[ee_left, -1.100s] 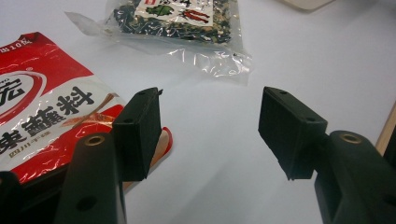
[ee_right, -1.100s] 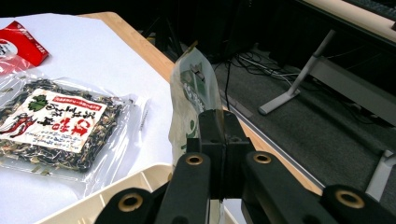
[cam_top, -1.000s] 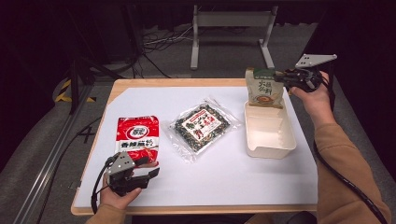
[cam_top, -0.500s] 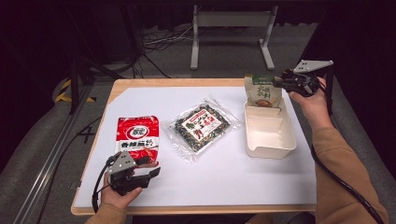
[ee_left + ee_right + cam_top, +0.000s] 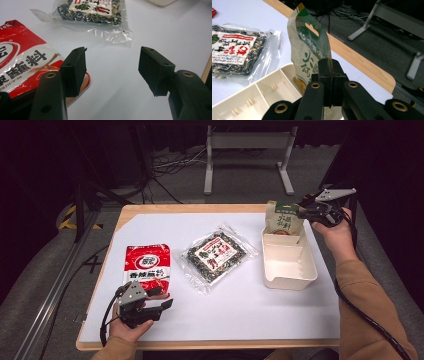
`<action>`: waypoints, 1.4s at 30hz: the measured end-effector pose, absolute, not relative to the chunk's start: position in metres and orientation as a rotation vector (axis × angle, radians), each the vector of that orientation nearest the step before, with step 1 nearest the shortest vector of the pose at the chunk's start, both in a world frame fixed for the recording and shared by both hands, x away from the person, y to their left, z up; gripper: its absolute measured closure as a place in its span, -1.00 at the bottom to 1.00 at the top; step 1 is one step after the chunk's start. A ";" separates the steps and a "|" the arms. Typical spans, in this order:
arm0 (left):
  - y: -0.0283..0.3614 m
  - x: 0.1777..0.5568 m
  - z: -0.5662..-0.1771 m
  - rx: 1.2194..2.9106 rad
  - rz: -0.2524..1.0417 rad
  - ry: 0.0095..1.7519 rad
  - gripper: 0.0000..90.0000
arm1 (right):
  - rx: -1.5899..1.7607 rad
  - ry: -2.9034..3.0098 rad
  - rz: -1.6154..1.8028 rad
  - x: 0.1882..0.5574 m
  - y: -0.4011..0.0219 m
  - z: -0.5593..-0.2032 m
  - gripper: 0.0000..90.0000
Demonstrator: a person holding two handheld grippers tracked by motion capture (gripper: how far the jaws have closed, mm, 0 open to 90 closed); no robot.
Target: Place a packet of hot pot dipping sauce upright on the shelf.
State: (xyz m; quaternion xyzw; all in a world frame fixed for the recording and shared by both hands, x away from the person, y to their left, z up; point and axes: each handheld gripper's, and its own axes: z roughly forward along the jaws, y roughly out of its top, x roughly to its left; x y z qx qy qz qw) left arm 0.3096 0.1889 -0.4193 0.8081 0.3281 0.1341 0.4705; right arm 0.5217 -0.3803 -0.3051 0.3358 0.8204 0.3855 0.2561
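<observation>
Green-and-cream stand-up foil pouch (image 5: 283, 218) held upright at the far end of the cream plastic compartment tray (image 5: 290, 265), lower edge just inside the tray's far compartment, at about two o'clock on the table (image 5: 250, 320). Right tongs (image 5: 306, 212) clamped together on the pouch's side edge, as seen in the right gripper view (image 5: 329, 75); grip narrow, on thin film near one edge only.

Risks noted:
- Pouch liable to swing or slip from so slim a pinch, then fall outside the tray toward the table's far edge at twelve o'clock.
- If let go while upright, likely to topple across the divider rather than lie flat in one compartment.
- Light tray prone to skid or tip if pouch or tongs press on its far wall.

Left tongs (image 5: 161, 304) standing apart, nothing between them, at seven o'clock beside the red-and-white glossy seasoning packet (image 5: 146, 267); confirmed in the left gripper view (image 5: 112, 72). Clear bag of dark dried mix with a red-and-white label (image 5: 216, 255) at centre, well apart from the tray; no interference expected.
</observation>
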 end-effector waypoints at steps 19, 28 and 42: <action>0.186 0.315 -0.420 1.994 0.311 0.822 -0.19 | 1.014 2.238 1.058 0.519 -0.383 -0.304 0.35; 0.180 0.324 -0.415 1.983 0.306 0.795 -0.21 | 1.049 2.173 1.090 0.499 -0.391 -0.292 -0.01; 0.175 0.338 -0.406 1.987 0.314 0.777 -0.22 | 1.026 2.172 1.161 0.447 -0.389 -0.274 -0.11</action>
